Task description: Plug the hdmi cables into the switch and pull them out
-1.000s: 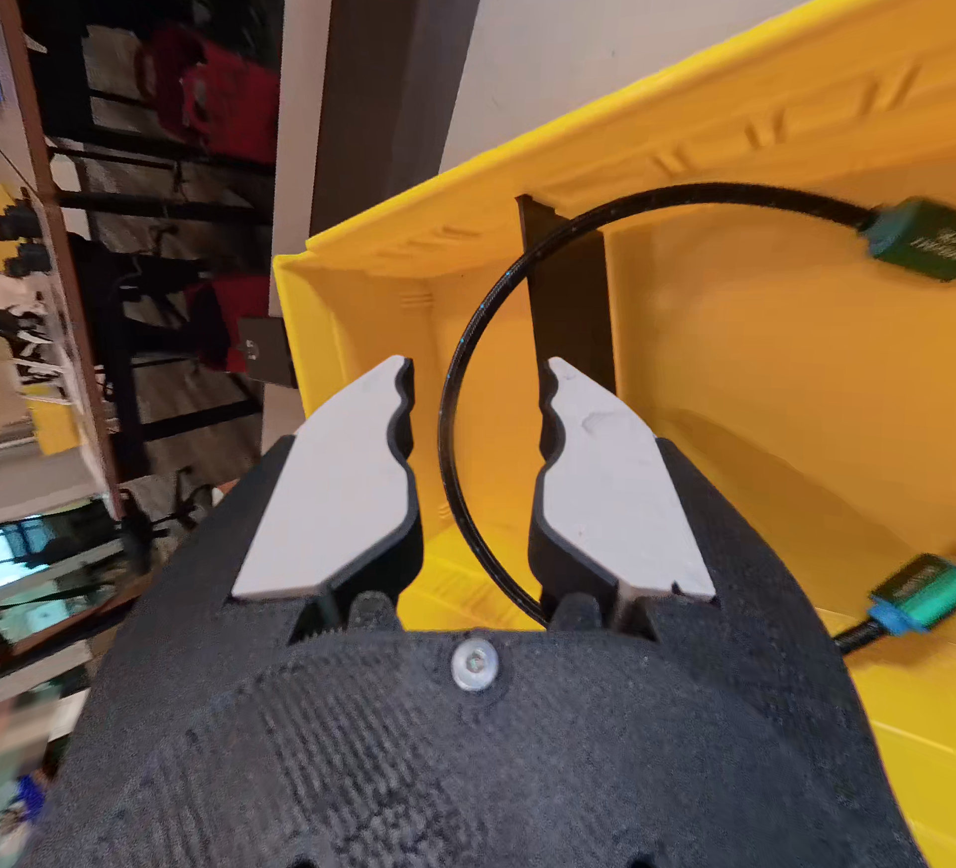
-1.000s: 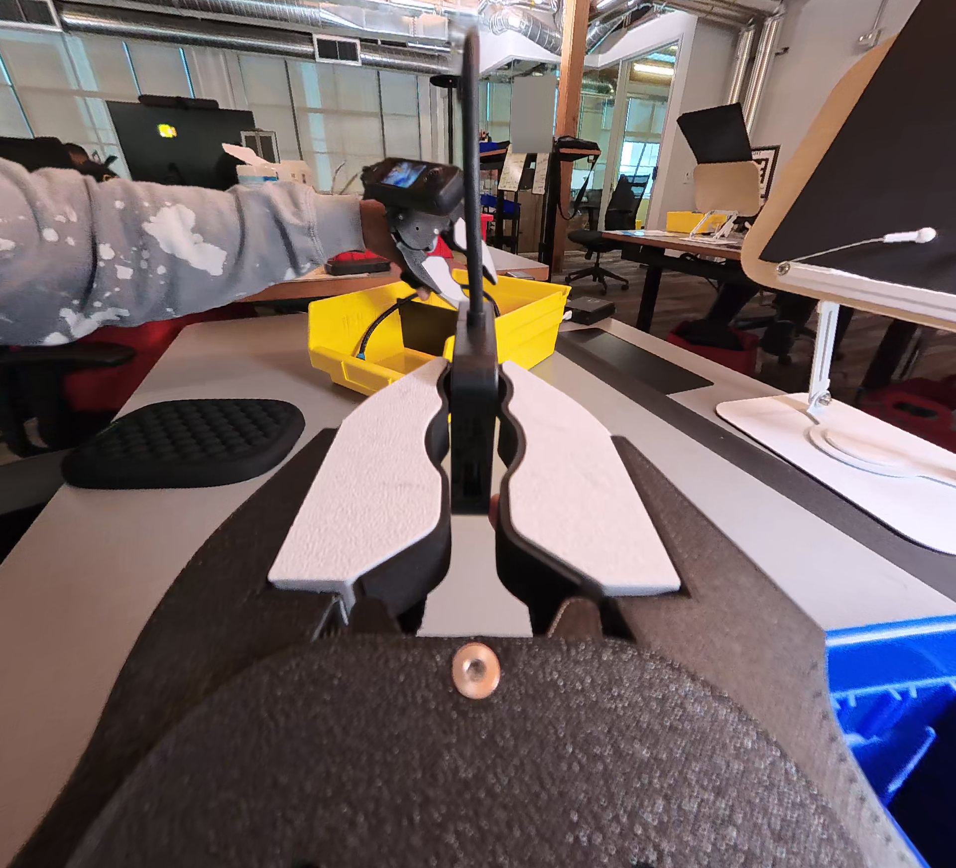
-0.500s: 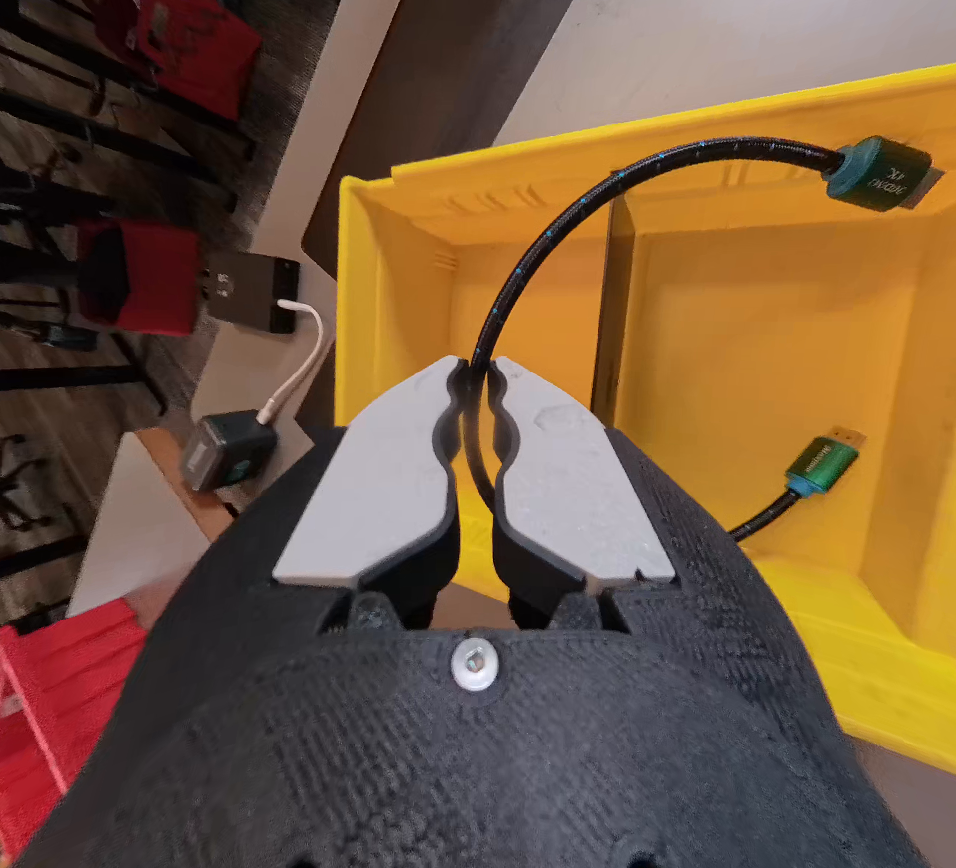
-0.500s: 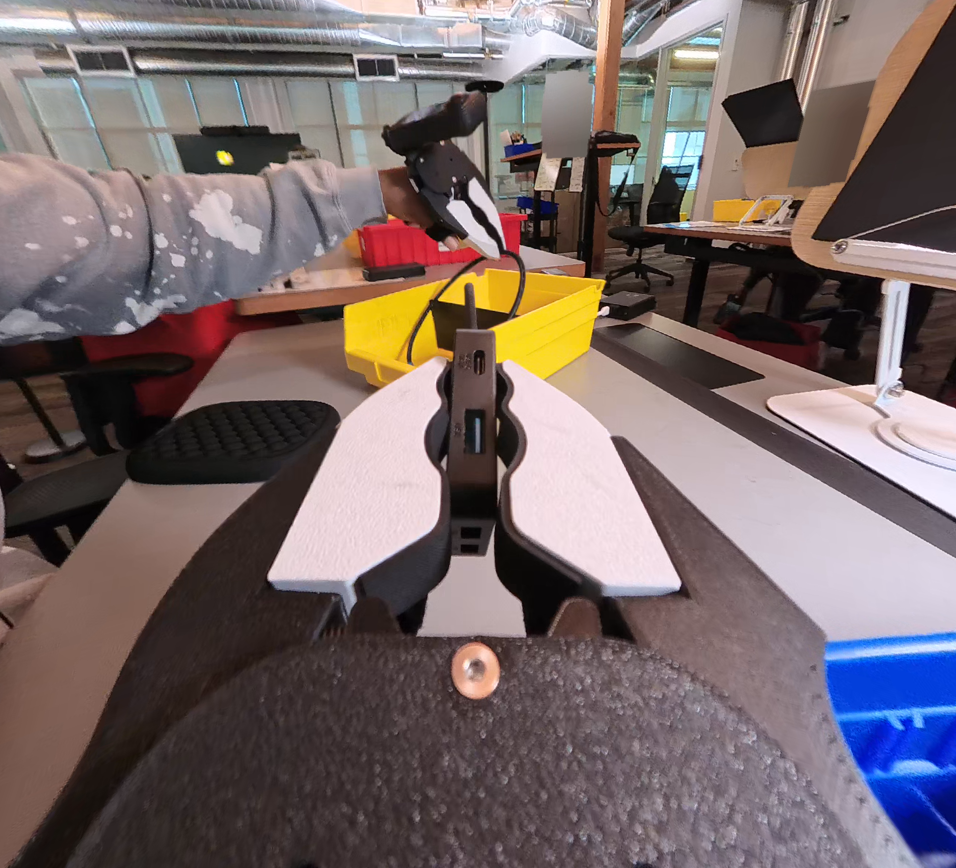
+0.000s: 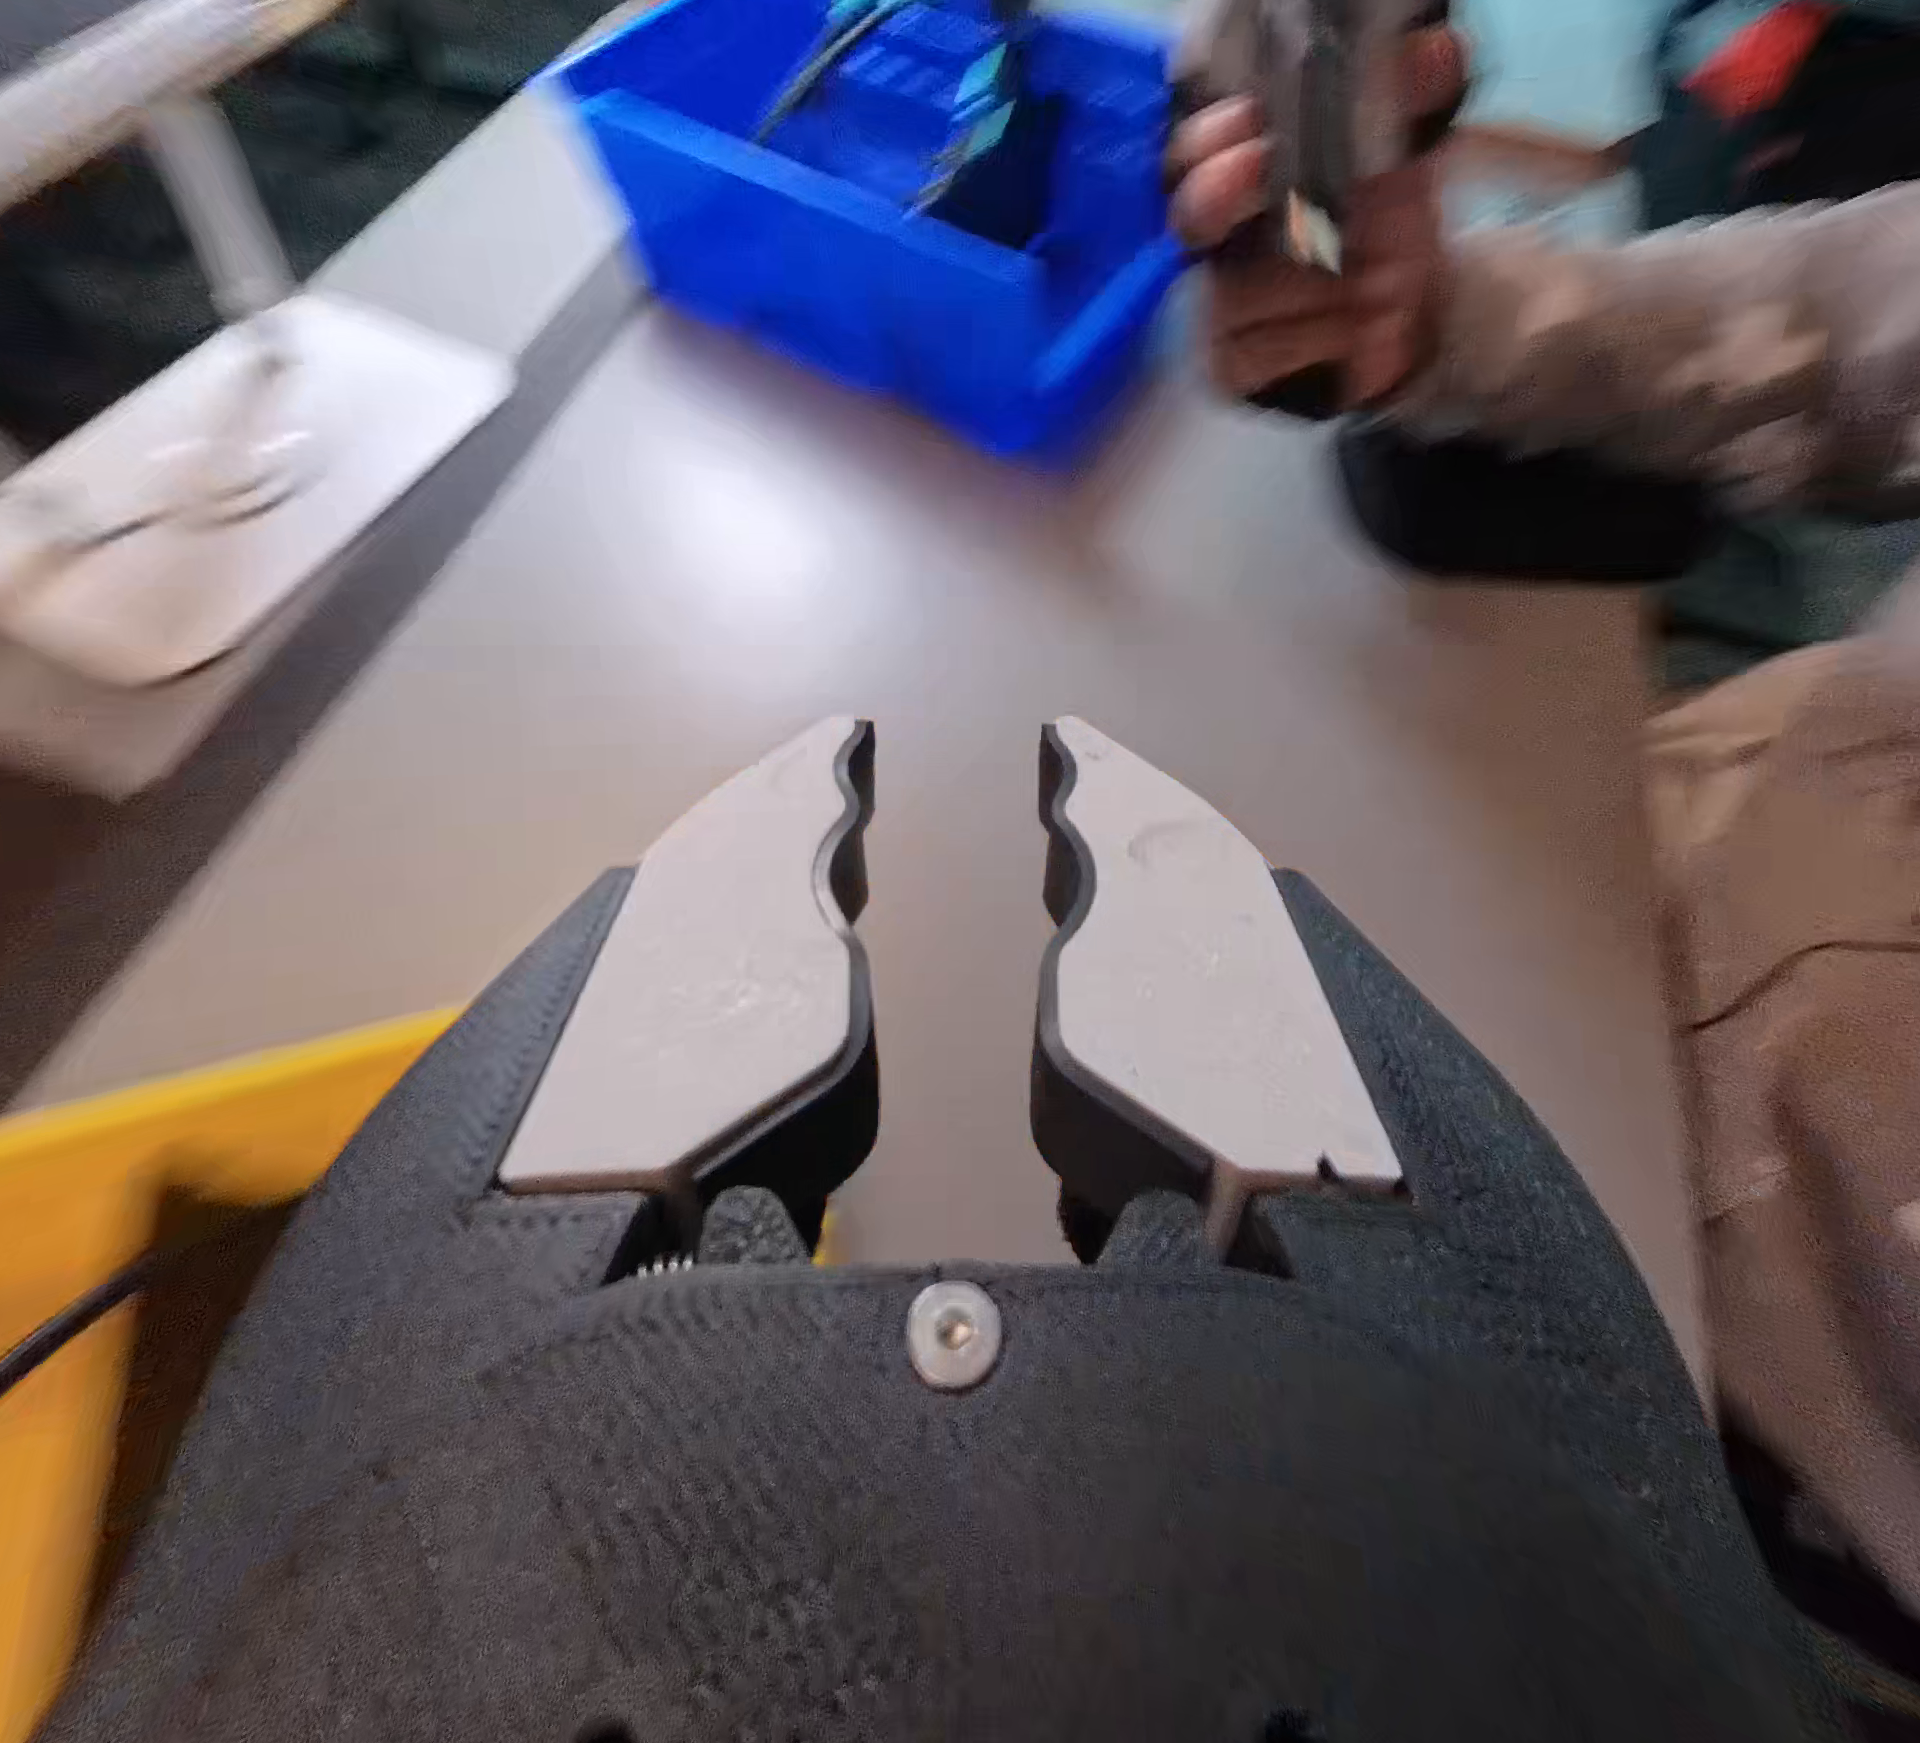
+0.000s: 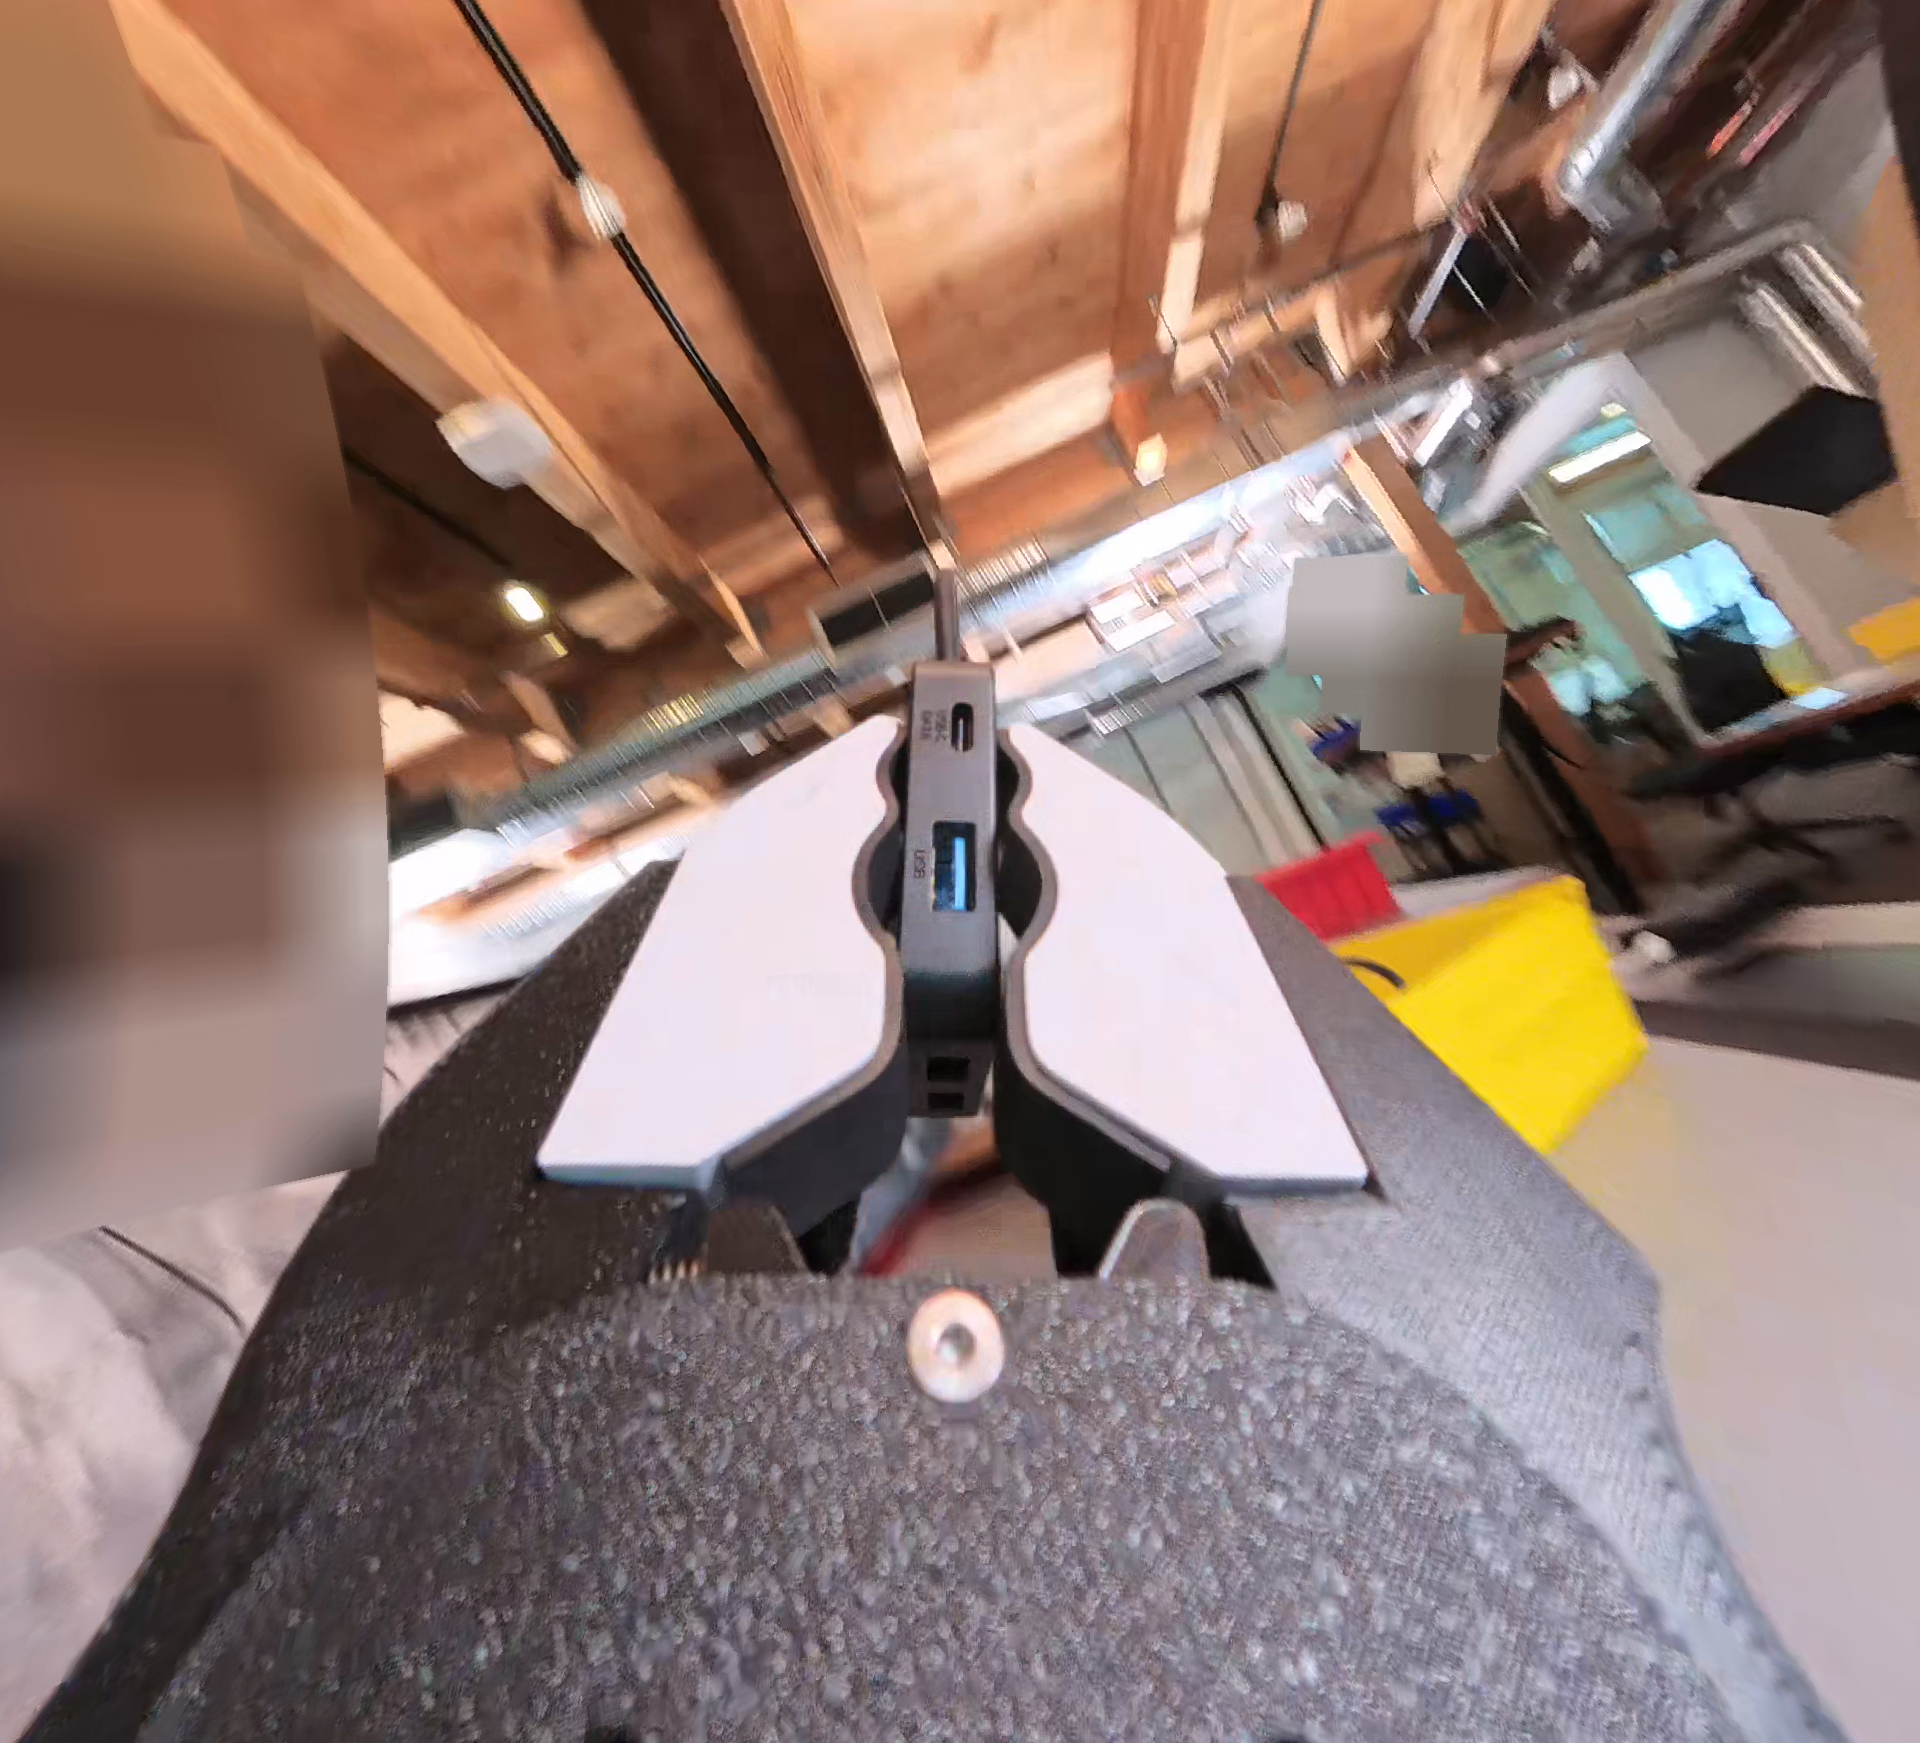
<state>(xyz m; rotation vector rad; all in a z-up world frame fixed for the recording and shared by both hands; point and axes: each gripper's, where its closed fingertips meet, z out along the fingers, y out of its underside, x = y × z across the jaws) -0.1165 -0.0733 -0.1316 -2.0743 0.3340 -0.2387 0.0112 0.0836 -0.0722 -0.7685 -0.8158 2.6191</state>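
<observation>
My left gripper [image 5: 956, 737] is open and empty, over the grey table [image 5: 727, 571]. The yellow bin [image 5: 94, 1205] lies below it at the lower left, with a thin black cable [image 5: 62, 1330] at its edge. My right gripper [image 6: 953, 729] is shut on the black switch [image 6: 951, 955], which stands upright between the fingers with its ports facing the camera; this view tilts up toward the ceiling. In the blurred left wrist view the right gripper [image 5: 1311, 218] is held in a hand beside a blue bin [image 5: 883, 270] that holds several green-tipped cables [image 5: 904, 0].
A white stand base [image 5: 229, 488] sits on the table at the left. A black pad [image 5: 1507, 509] lies under the person's sleeve [image 5: 1683, 363] at the right. The yellow bin [image 6: 1496, 1018] and a red bin [image 6: 1330, 883] show in the right wrist view.
My left gripper has let go of the black cable, opened, and swung away from the yellow bin toward the blue bin. My right gripper has tilted up with the switch still in it.
</observation>
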